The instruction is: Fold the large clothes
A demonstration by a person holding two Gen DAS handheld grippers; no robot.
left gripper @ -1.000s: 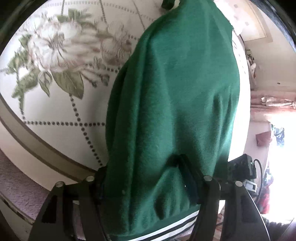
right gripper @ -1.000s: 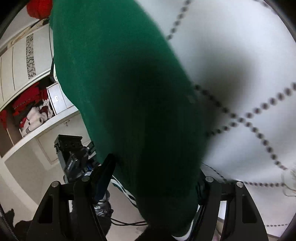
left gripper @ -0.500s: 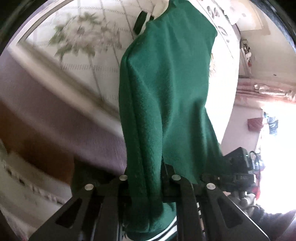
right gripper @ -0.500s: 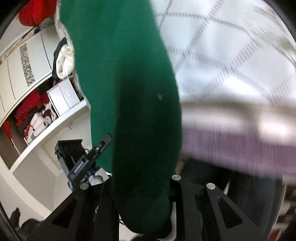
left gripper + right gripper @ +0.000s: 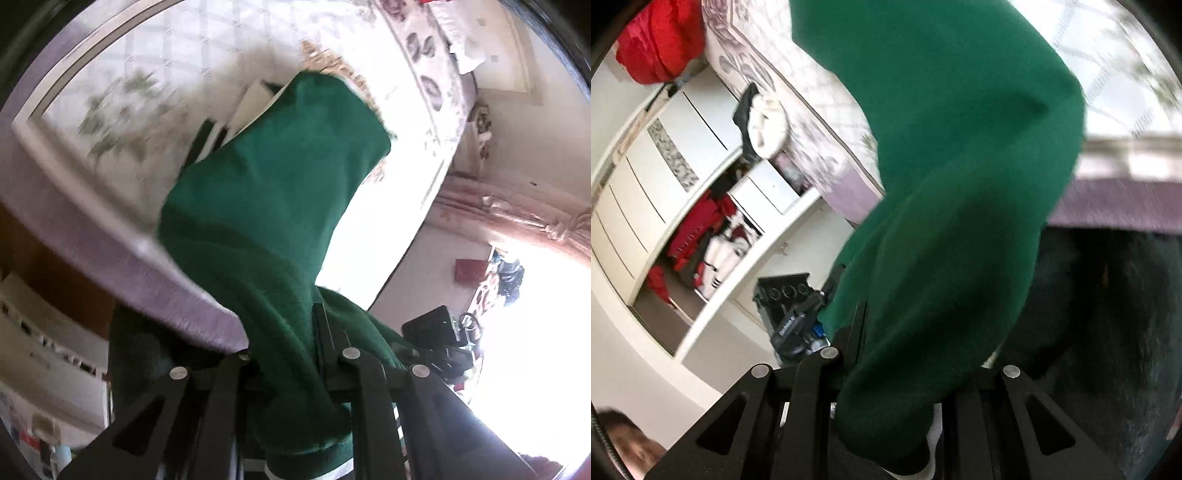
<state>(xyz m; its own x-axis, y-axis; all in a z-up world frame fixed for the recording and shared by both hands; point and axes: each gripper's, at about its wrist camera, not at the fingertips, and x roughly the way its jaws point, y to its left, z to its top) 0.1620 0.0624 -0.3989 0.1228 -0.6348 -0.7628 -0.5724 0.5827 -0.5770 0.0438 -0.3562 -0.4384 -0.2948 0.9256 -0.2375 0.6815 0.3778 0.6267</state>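
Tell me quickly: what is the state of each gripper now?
Left gripper: closed on the green fleece garment.
Right gripper: closed on the same garment.

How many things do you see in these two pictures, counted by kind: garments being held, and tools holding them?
Green garment: 1
Tools shut on it: 2, the left tool and the right tool
Total: 3

No lettering can be read: the white print on the black device (image 5: 792,326) beside the green garment (image 5: 945,206) is too blurred.
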